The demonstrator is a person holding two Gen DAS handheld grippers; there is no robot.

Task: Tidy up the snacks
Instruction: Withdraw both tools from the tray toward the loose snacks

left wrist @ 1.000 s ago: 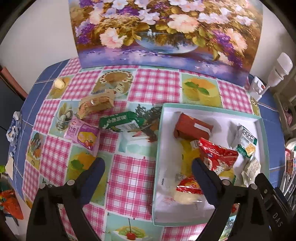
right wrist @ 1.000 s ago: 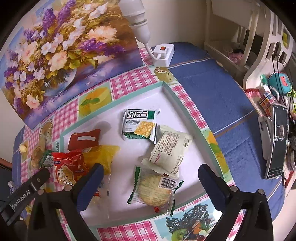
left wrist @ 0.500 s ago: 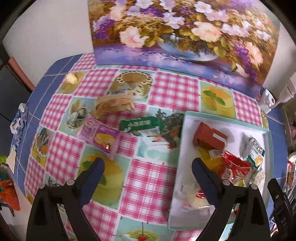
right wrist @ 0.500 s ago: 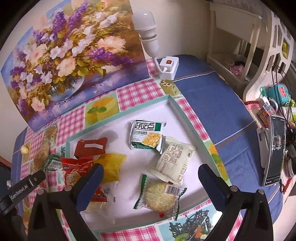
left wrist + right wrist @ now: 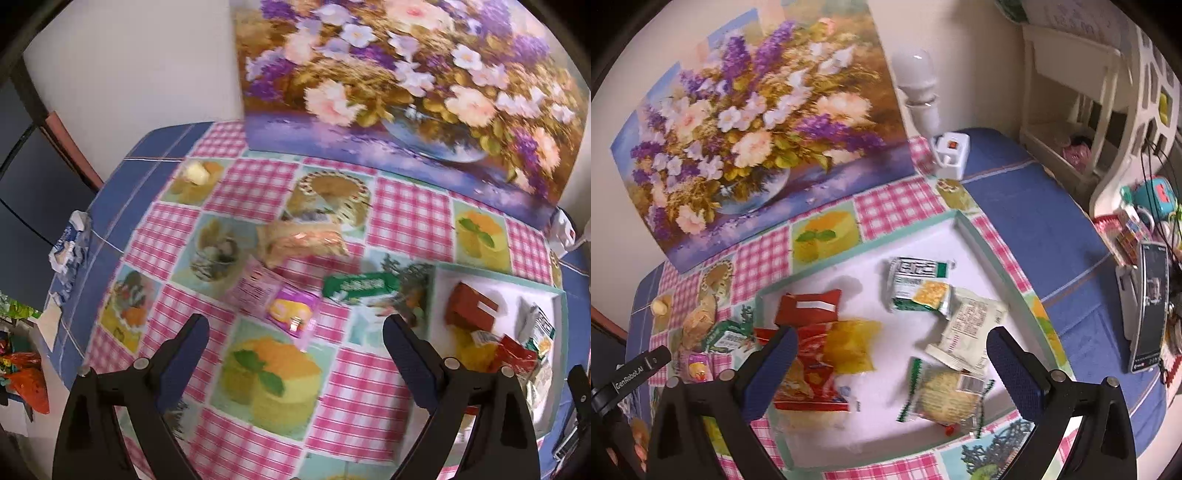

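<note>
My left gripper [image 5: 295, 328] is open and empty above the checked tablecloth, just short of a pink snack packet [image 5: 275, 301]. A green packet [image 5: 360, 286] and a tan cake packet [image 5: 303, 240] lie beyond it. A small yellow sweet [image 5: 195, 173] sits far left. The white tray [image 5: 554, 295] with a teal rim is at the right. My right gripper [image 5: 890, 350] is open and empty above that tray [image 5: 964, 229], which holds several packets: a red box [image 5: 809, 304], a red bag [image 5: 809, 369], a green cracker packet [image 5: 918, 284], a white packet [image 5: 969, 328] and a round biscuit [image 5: 945, 391].
A flower painting [image 5: 757, 129] leans on the wall behind the table. A white lamp [image 5: 919, 96] and its switch box [image 5: 951, 153] stand at the back right. A phone [image 5: 1150, 302] and a white shelf [image 5: 1089, 122] are at the right. The table edge [image 5: 74, 295] drops off left.
My left gripper has swung left, away from the tray and toward the loose packets on the cloth. My right gripper has pulled back and up from the tray. Both stay open.
</note>
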